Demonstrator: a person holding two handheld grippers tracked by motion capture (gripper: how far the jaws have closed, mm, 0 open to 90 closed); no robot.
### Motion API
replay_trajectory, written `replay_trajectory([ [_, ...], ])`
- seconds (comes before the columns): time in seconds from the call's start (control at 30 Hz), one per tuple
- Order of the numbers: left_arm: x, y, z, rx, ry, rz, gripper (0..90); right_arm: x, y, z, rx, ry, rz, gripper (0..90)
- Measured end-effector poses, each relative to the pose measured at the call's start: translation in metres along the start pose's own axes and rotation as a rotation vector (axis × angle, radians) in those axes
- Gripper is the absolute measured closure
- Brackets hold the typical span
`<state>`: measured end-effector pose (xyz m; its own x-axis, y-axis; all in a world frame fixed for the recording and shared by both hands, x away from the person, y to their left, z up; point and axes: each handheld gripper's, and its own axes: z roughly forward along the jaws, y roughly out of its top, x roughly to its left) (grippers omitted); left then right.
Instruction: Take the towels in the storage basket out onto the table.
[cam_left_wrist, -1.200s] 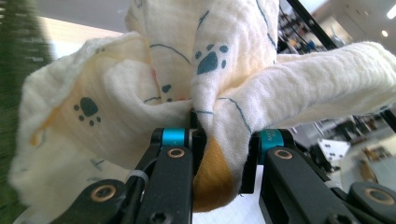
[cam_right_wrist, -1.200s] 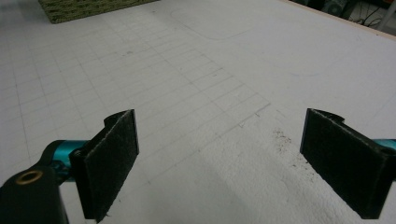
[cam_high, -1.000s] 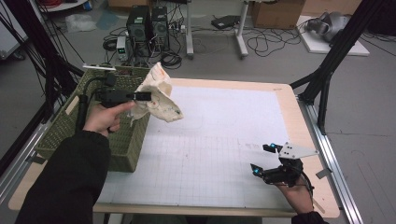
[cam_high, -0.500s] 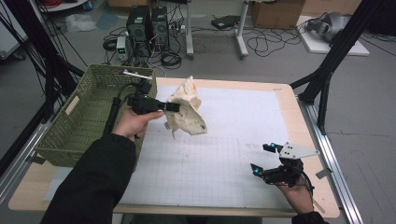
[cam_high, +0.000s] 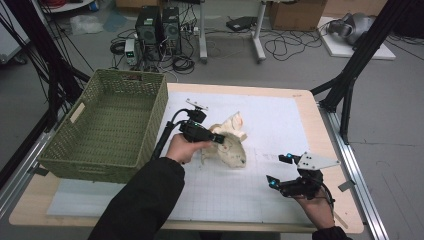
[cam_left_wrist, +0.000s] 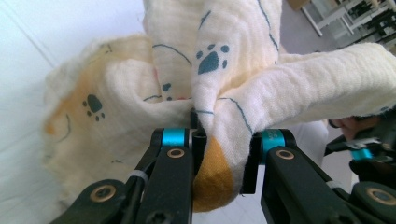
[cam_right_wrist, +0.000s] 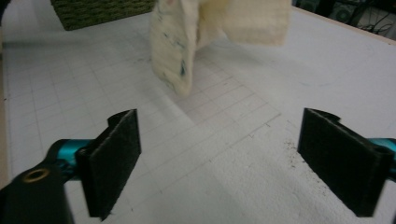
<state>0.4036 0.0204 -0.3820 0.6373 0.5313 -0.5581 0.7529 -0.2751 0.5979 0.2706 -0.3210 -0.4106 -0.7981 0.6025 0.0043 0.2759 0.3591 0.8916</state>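
Note:
A cream muslin cloth (cam_high: 231, 145) with blue paw prints and orange patches hangs bunched from my left gripper (cam_high: 220, 140), low over the middle of the white grid mat (cam_high: 280, 115). In the left gripper view the pads of my left gripper (cam_left_wrist: 223, 158) are shut on a fold of the cloth (cam_left_wrist: 233, 70). My right gripper (cam_high: 277, 171) rests near the front right of the mat, jaws wide apart. They have just been closing a little, with nothing between them. In the right gripper view the cloth (cam_right_wrist: 173, 51) hangs beyond my right gripper (cam_right_wrist: 219, 158).
A green woven basket (cam_high: 100, 167) stands at the left of the table, its corner (cam_right_wrist: 102, 11) at the far left in the right gripper view. Black frame legs rise at both table sides. Computers and cables lie on the floor behind.
My left gripper has carried the cloth from above the basket's edge rightward and down to the middle of the mat. The right hand has stayed where it was.

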Motion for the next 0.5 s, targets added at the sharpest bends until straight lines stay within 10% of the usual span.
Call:
replay_trajectory([
  [0.5, 0.008, 0.000, 0.062, 0.001, 0.071, -0.010, 71.9, 0.002, 0.004, 0.010, 0.019, 0.002, 0.013, 30.5],
])
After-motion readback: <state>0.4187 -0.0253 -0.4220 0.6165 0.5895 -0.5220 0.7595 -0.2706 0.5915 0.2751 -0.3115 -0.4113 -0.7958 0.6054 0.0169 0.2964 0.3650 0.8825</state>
